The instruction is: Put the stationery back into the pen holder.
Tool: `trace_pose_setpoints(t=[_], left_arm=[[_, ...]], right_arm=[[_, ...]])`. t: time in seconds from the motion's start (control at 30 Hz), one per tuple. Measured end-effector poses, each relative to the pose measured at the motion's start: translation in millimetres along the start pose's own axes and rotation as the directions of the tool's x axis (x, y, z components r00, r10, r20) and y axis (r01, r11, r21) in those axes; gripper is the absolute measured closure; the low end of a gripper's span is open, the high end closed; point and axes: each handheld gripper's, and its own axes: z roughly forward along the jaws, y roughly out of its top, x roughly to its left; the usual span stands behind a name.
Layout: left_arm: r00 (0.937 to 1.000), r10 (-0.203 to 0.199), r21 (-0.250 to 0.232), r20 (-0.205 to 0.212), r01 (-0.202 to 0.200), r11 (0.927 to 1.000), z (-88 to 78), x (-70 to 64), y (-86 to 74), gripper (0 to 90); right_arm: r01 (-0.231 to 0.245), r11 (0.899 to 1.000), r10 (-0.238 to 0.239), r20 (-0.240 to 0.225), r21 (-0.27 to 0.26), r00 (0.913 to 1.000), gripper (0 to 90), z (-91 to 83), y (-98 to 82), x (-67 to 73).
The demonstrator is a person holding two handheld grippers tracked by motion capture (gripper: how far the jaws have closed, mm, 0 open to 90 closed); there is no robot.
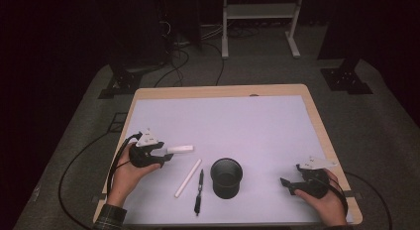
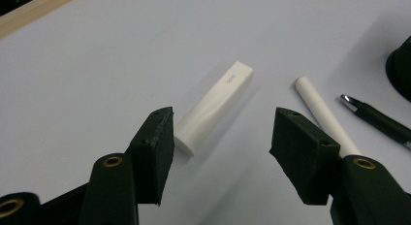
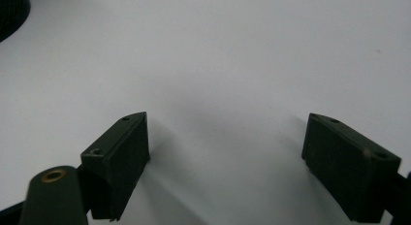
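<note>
A short white block (image 1: 181,149) (image 2: 215,106) lies on the pale mat (image 1: 223,116), just ahead of my left gripper (image 1: 168,154) (image 2: 220,142). In the left gripper view its near end sits between the jaws, close to the left pad, while the right pad stands well apart from it. The left gripper is open. A long white stick (image 1: 188,178) (image 2: 322,116) and a black pen (image 1: 198,191) (image 2: 383,123) lie to its right. My right gripper (image 1: 287,184) (image 3: 225,152) rests near the table's right front, open, with bare mat between its jaws.
A black cup (image 1: 226,177) (image 3: 9,11) stands upright between the two hands, right of the pen. The mat covers a wooden table (image 1: 317,121). Cables trail off both grippers to the floor. A white frame (image 1: 260,12) stands behind the table.
</note>
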Motion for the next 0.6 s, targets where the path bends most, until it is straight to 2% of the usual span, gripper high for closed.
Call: trace_pose_setpoints(t=[0.07, 0.3, 0.37, 0.6], left_arm=[[0.9999, 0.014, 0.008, 0.002, -0.014, 0.9999, 2.5, 0.1, 3.3, 40.8], [0.9994, 0.022, -0.002, 0.025, -0.022, 0.9998, 13.6, 1.0, 12.8, 41.0], [0.9991, 0.03, 0.011, 0.031, -0.03, 0.9995, 17.1, 1.1, 15.1, 41.1], [0.9973, 0.05, 0.014, 0.053, -0.051, 0.9986, 27.6, -0.6, 24.7, 41.2]], right_arm=[[0.0, 1.0, 0.0, 0.0, 0.0, 1.0, 16.1, 0.0, 0.0, 0.0], [0.0, 1.0, 0.0, 0.0, 0.0, 1.0, 16.1, 0.0, 0.0, -0.1], [0.0, 1.0, 0.0, -0.001, 0.0, 1.0, 16.1, 0.0, 0.0, -0.1], [0.003, 1.0, -0.003, 0.001, 0.0, 1.0, 16.1, 0.0, 0.0, -0.3]])
